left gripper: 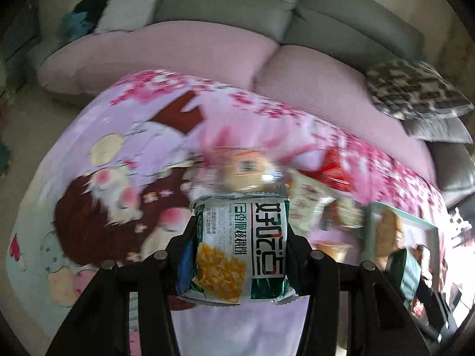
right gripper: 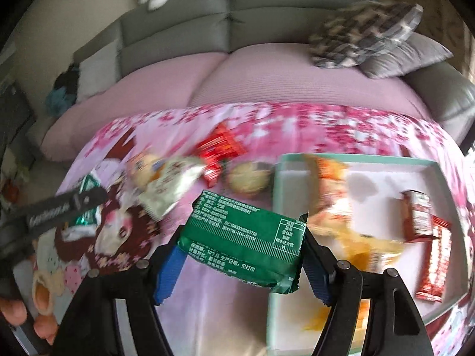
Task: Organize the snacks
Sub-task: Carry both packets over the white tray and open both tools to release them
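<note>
My left gripper (left gripper: 242,237) has its jaws clamped on a white-and-green snack packet (left gripper: 240,246), which sits upright between the pads with its yellow-printed end towards the camera, lifted clear of the pink cartoon-print cloth (left gripper: 118,154) that covers the desk. My right gripper (right gripper: 240,255) is gripping a dark green snack packet (right gripper: 243,237) by its two short ends, label side up and slightly tilted, hanging over the cloth just beside the left wall of the mint-rimmed tray (right gripper: 356,156). In that tray I see an orange-and-yellow packet (right gripper: 335,204), blurred, and two red packets (right gripper: 421,216) near the right side. Loose on the cloth left of the tray lie a round biscuit packet (right gripper: 249,178), a red wrapper (right gripper: 219,148) and a pale printed packet (right gripper: 172,187). From the right wrist camera the left gripper shows at the far left edge with the hand (right gripper: 17,317) that holds it. Behind the desk stands a sofa with pink seat cushions (right gripper: 178,89) and a checked pillow (right gripper: 362,32).
</note>
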`<move>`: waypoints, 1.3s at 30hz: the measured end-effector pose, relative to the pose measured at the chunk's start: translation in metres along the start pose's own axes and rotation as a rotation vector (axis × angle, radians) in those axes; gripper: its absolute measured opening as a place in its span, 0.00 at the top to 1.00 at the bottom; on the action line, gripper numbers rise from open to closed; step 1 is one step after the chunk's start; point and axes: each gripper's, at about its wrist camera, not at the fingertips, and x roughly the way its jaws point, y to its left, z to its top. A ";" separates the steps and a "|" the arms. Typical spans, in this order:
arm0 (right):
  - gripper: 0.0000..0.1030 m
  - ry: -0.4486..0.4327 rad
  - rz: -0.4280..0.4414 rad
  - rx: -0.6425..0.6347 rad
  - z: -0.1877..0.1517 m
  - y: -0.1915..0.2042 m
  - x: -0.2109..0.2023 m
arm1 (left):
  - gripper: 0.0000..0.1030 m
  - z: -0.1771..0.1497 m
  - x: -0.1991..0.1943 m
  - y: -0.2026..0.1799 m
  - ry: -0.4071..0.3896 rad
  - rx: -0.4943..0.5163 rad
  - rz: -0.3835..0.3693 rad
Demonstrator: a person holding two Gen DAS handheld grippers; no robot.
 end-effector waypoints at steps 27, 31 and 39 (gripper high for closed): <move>0.27 -0.033 -0.242 0.488 0.013 -0.228 0.001 | 0.50 -0.024 0.037 -0.233 0.072 0.439 -0.327; 0.27 -0.045 -0.254 0.521 0.010 -0.240 0.002 | 0.50 -0.036 0.046 -0.252 0.080 0.495 -0.343; 0.27 -0.040 -0.268 0.586 0.003 -0.257 0.001 | 0.50 -0.052 0.049 -0.278 0.056 0.563 -0.353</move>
